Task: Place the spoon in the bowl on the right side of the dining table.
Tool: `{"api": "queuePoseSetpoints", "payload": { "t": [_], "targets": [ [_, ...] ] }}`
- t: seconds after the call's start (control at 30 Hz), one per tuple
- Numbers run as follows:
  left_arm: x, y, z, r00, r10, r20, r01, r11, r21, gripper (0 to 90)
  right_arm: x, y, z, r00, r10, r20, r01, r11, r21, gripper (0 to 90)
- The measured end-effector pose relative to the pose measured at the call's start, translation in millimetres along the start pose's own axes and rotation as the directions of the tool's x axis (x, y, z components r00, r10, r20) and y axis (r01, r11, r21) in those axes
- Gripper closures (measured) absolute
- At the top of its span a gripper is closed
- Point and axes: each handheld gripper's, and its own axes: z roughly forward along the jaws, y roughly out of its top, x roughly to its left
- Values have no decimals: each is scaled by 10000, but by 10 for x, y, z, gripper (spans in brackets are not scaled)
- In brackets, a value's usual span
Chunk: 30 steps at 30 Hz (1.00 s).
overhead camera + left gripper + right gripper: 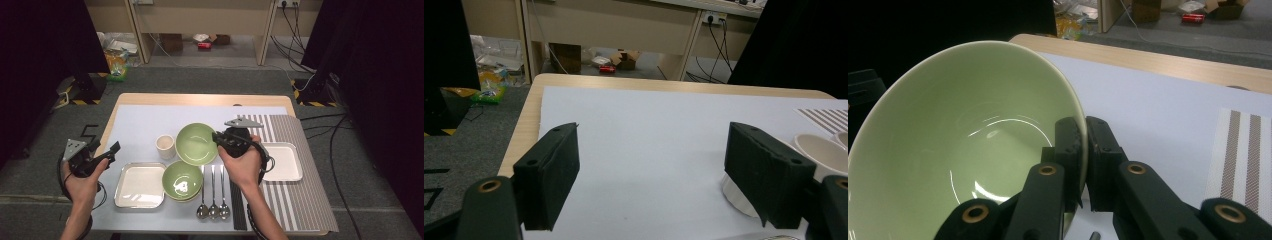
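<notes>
Right gripper (218,138) clamps the near rim of the green bowl (196,143), tilted up over the mat beyond the stacked bowls (182,181), while left gripper (111,152) idles open, well apart.

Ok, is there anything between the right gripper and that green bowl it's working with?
Nothing visible. The right gripper is already shut on the rim of the green bowl, one jaw inside the rim and one outside, and the bowl sits tilted in that grip.
</notes>
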Motion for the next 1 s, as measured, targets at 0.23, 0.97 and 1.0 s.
{"api": "queuePoseSetpoints", "payload": {
  "t": [0.23,0.97,1.0],
  "targets": [
    [-2,-1,-1,10000,6,-10,-6,10000,-3,213,-93,-6,-17,9996,205,195,-205,9998,-14,856],
    [-4,-4,5,10000,2,0,-2,10000,19,213,-405,-31,-112,9938,767,803,-761,9970,-109,856],
    [-6,-4,6,10000,8,1,-8,10000,22,213,-418,-36,-114,9934,789,831,-782,9969,-125,856]
  ]
}}
